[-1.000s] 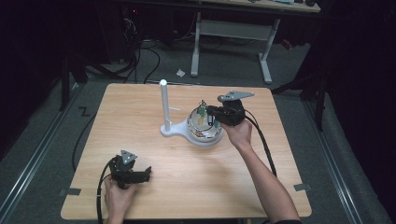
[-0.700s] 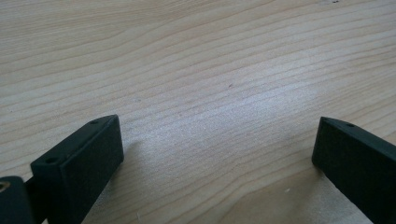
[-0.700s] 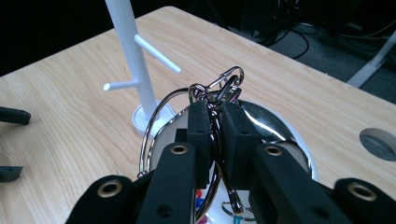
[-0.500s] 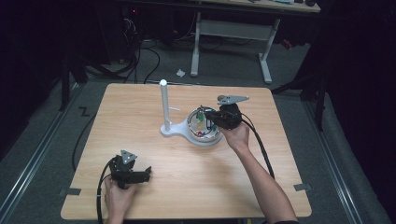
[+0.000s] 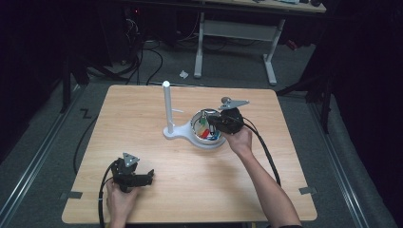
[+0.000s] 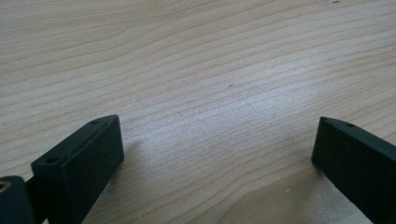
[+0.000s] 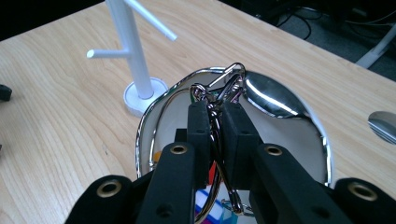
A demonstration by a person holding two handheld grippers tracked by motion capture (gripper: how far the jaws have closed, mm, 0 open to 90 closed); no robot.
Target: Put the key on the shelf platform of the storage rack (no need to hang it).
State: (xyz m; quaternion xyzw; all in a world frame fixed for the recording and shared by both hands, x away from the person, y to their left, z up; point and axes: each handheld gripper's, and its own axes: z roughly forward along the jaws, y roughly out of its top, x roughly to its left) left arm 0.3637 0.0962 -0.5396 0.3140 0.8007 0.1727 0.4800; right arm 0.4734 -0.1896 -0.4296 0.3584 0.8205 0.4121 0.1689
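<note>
My right gripper (image 7: 215,135) has its two black jaws pressed nearly together on a silver metal clip (image 7: 223,91), a carabiner-like loop of shiny wire whose upper end sticks out beyond the jaw tips. In the right gripper view the clip hangs over the inside of a polished metal bowl (image 7: 280,100). Below the jaws, at the bottom of the bowl, there are small coloured pieces (image 7: 215,215) in orange, pink and blue; I cannot tell what they are.

From the high view, my right gripper (image 5: 215,121) reaches over the bowl's (image 5: 207,143) right rim, with my right hand (image 5: 239,139) behind it and its black cable trailing back along my forearm. The bowl sits near the middle of the wooden table (image 5: 142,109), on the round end of a white stand (image 5: 167,108). The stand's thin upright post rises just left of the bowl and carries short side pegs.

My left gripper (image 5: 148,176) rests well apart from all this, near the table's front left edge, held in my left hand (image 5: 121,199). In the left gripper view its jaws stand wide apart, with bare wood grain between them (image 6: 219,135).

Beyond the table's far edge lie dark floor, loose cables, and the white legs of another desk (image 5: 237,33).
</note>
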